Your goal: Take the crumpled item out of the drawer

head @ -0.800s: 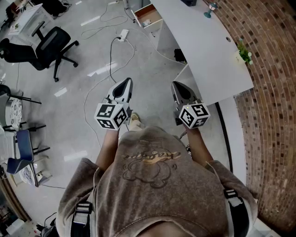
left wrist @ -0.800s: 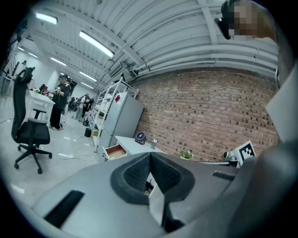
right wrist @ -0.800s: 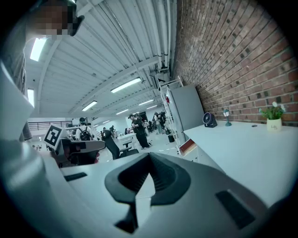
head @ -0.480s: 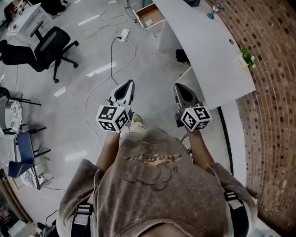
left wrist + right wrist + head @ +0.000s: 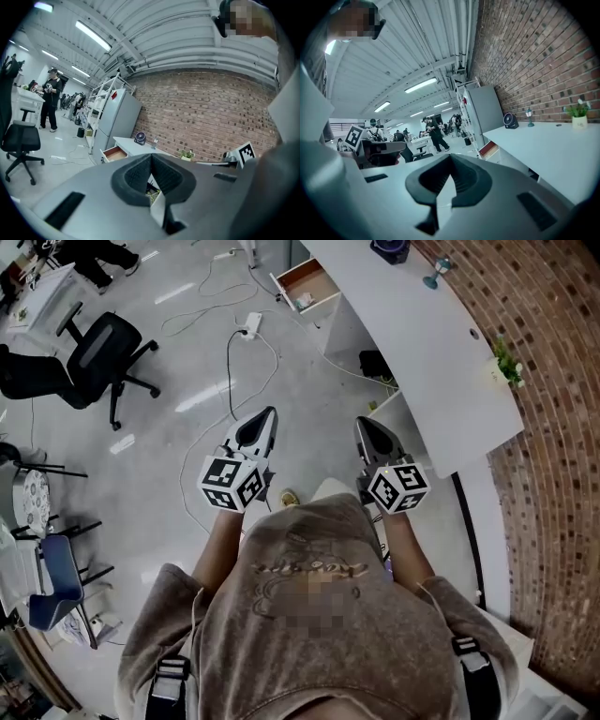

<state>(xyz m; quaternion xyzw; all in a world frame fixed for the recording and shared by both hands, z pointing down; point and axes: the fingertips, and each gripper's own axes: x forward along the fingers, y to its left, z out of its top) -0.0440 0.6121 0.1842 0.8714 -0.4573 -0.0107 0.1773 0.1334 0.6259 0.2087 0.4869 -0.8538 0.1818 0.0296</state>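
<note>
Head view showing drawer [image 5: 305, 282] standing open at far end of desk [image 5: 422, 343], well apart from both tongs. Holding left tongs [image 5: 265, 414] and right tongs [image 5: 365, 424] out over floor [image 5: 187, 352], both with tips together and nothing between. Spotting likely crumpled item [image 5: 302, 302], a small pale bit at drawer's front, too small to confirm. Judging task as barely starting: drawer already open; approaching, grasping and lifting out all remaining.

Table [image 5: 422, 352] runs along upper right, brick wall [image 5: 553, 446] right of it. Open drawer [image 5: 305, 282] sticks out at top mid. Chair [image 5: 98, 357] upper left, on floor [image 5: 178, 437].
</note>
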